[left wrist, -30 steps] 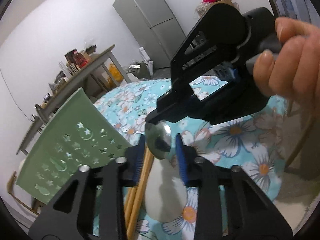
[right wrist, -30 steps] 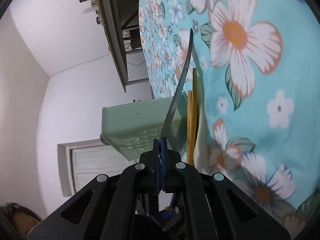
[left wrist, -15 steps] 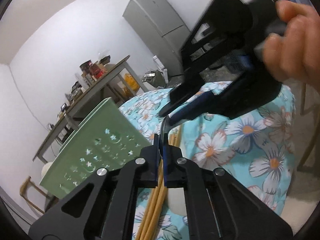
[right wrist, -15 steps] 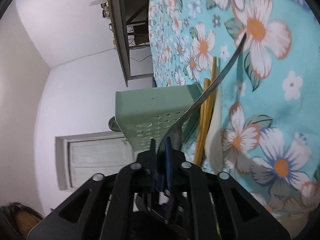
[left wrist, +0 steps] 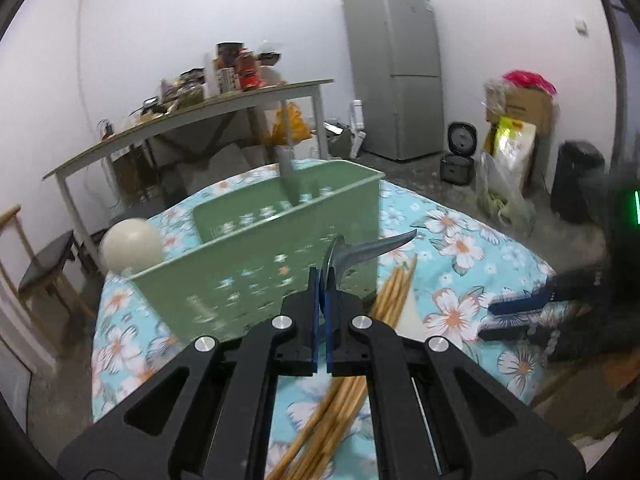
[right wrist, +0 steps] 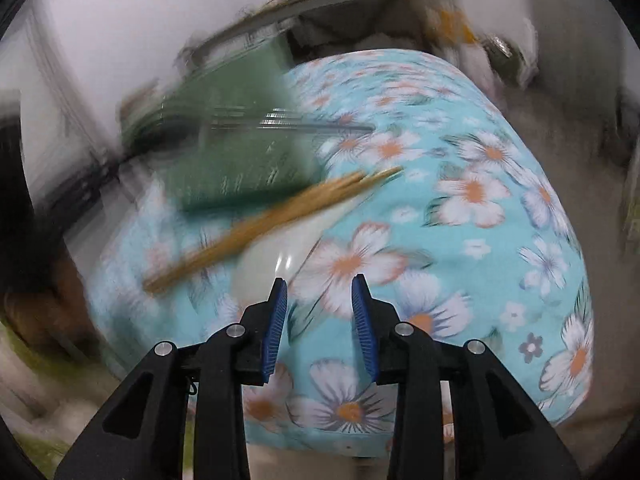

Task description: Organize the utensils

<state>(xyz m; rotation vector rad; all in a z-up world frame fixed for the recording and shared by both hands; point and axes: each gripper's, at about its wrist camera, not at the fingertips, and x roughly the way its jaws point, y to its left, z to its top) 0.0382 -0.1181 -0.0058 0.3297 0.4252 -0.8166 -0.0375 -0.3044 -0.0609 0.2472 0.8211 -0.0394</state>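
Observation:
My left gripper (left wrist: pixel 322 280) is shut on a metal spoon (left wrist: pixel 372 249), whose handle sticks out to the right, just in front of the green utensil basket (left wrist: pixel 256 256). A metal utensil (left wrist: pixel 289 178) stands in the basket. Wooden chopsticks (left wrist: pixel 384 300) and a white spoon (left wrist: pixel 408 316) lie on the floral tablecloth beneath. My right gripper (right wrist: pixel 320 316) is open and empty above the cloth; it also shows at the right in the left wrist view (left wrist: pixel 516 316). The right wrist view is blurred; the basket (right wrist: pixel 240 152), chopsticks (right wrist: pixel 272 220) and white spoon (right wrist: pixel 280 256) show there.
A white round object (left wrist: pixel 132 250) sits by the basket's left end. Behind the floral table (left wrist: pixel 460 248) stand a long cluttered side table (left wrist: pixel 192 120), a grey fridge (left wrist: pixel 396 68), a rice cooker (left wrist: pixel 458 152) and bags. A chair (left wrist: pixel 44 276) is at the left.
The metal spoon passed from my right gripper to my left, which shut on it. My right gripper opened and pulled away to the right. The left gripper turned level, facing the basket.

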